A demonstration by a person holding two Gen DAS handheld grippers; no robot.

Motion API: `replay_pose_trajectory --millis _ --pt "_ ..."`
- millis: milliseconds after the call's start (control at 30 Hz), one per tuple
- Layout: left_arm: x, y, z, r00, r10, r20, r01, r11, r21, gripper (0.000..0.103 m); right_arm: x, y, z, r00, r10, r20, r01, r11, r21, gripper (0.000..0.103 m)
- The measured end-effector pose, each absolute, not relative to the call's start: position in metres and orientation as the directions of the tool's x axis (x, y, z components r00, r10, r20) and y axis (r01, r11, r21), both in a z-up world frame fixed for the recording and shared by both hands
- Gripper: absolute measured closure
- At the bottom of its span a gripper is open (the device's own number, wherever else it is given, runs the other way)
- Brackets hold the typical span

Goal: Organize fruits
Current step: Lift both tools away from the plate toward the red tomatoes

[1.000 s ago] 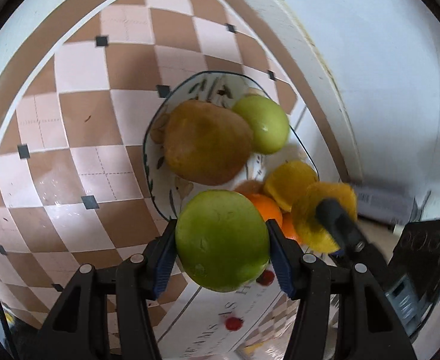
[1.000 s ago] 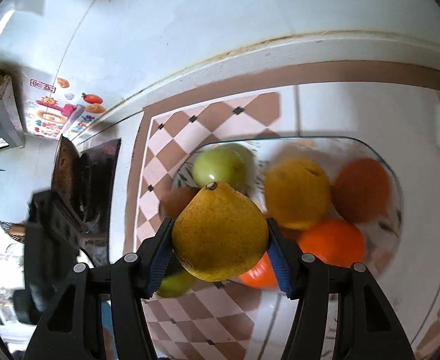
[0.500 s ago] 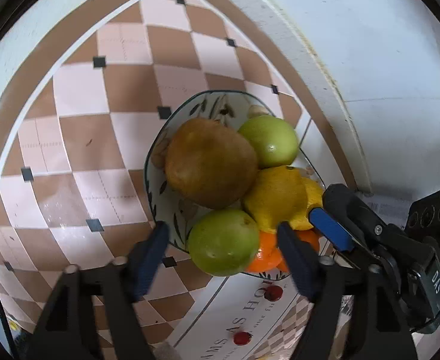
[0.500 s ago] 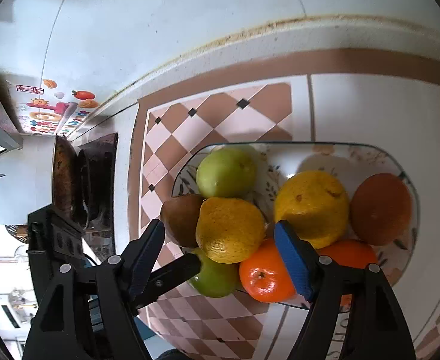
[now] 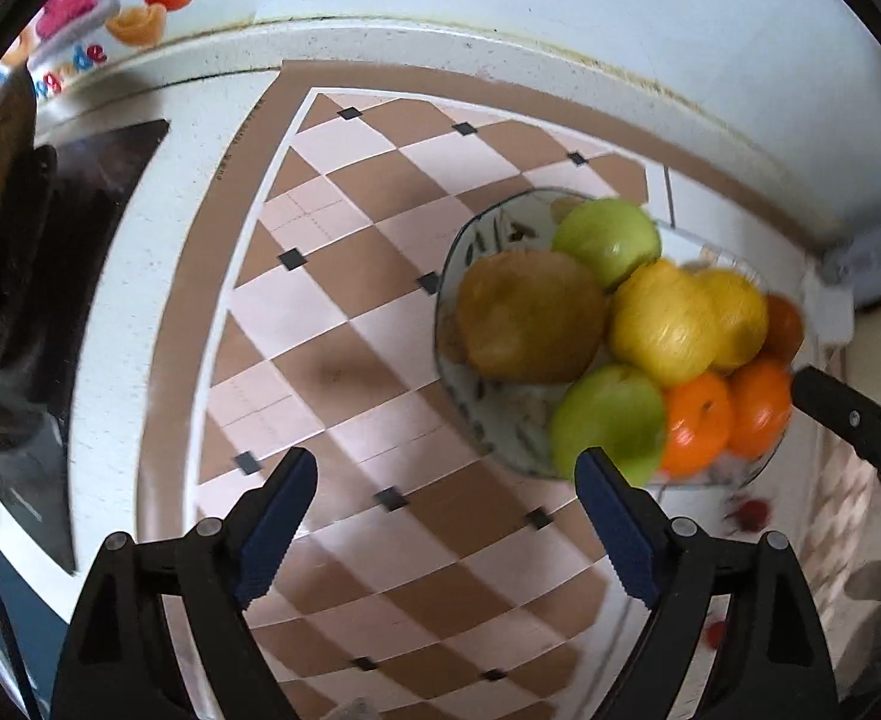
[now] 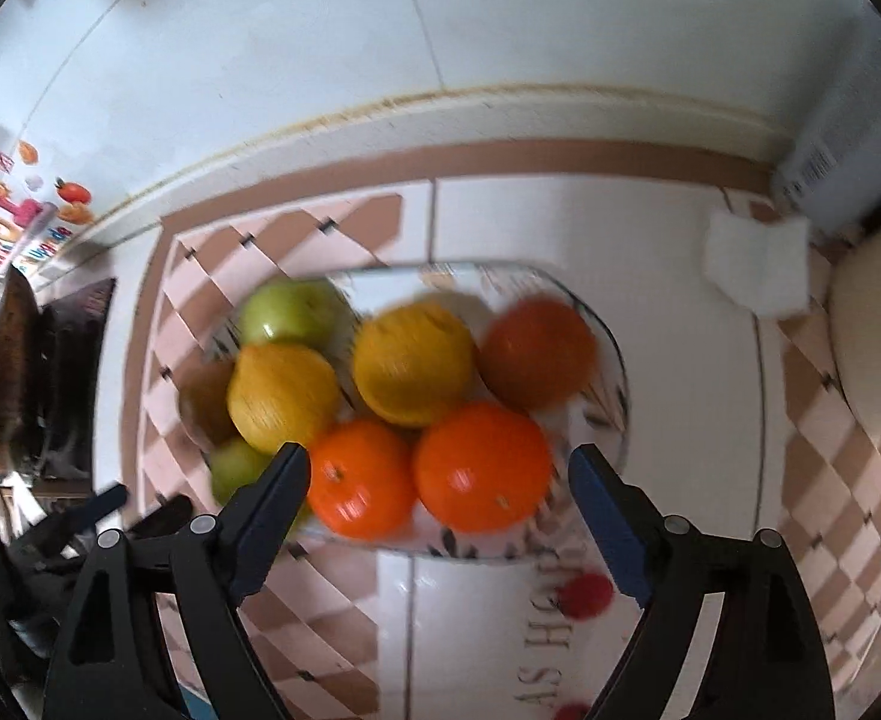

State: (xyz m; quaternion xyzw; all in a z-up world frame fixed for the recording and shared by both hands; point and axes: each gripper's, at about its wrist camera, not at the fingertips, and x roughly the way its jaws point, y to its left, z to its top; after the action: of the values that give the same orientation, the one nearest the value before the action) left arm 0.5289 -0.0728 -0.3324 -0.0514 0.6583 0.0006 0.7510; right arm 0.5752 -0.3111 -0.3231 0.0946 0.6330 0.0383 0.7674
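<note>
In the left wrist view the left gripper (image 5: 443, 489) points down at the checked brown and pink tabletop (image 5: 344, 324). Its jaws are opening, already wide apart, with only bare tabletop between the blue pads. The bowl (image 5: 488, 231) of fruit sits right of centre in this frame. Inside it a brown pear (image 5: 530, 315) lies at the left, a green apple (image 5: 608, 237) at the top, and two yellow fruits (image 5: 662, 321) touch each other in the middle. A second green apple (image 5: 605, 423) rests at the lower edge of the bowl, just above the right pad, and two oranges (image 5: 695, 423) lie to its right. A dark finger of the other gripper enters at the right edge of the frame.

In the right wrist view the right gripper (image 6: 440, 483) hangs above the near rim of the bowl (image 6: 470, 546). Its jaws are also opening and stand wide, holding nothing; the two oranges (image 6: 482, 468) show between the pads in the picture, lying in the bowl below. A darker orange fruit (image 6: 536, 351) sits at the upper right of the bowl. A white folded cloth (image 6: 755, 267) lies in the upper right of the frame. Fruit stickers (image 6: 20, 222) mark the wall at the left.
</note>
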Motion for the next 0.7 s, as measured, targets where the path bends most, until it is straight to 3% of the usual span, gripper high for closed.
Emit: replay_pose_trajectory --millis 233,700 --pt "0.513 -0.076 -0.322 0.171 -0.026 -0.985 -0.019 0.999 -0.03 0.015 0.528 -0.315 -0.317 0.224 0.11 -0.968 0.091 0.987 0.133 0.013" --pt "0.454 -0.087 -0.234 0.35 -0.043 -0.936 0.079 0.997 -0.016 0.015 0.443 -0.31 -0.243 0.361 0.092 -0.928 0.102 0.985 0.137 0.013"
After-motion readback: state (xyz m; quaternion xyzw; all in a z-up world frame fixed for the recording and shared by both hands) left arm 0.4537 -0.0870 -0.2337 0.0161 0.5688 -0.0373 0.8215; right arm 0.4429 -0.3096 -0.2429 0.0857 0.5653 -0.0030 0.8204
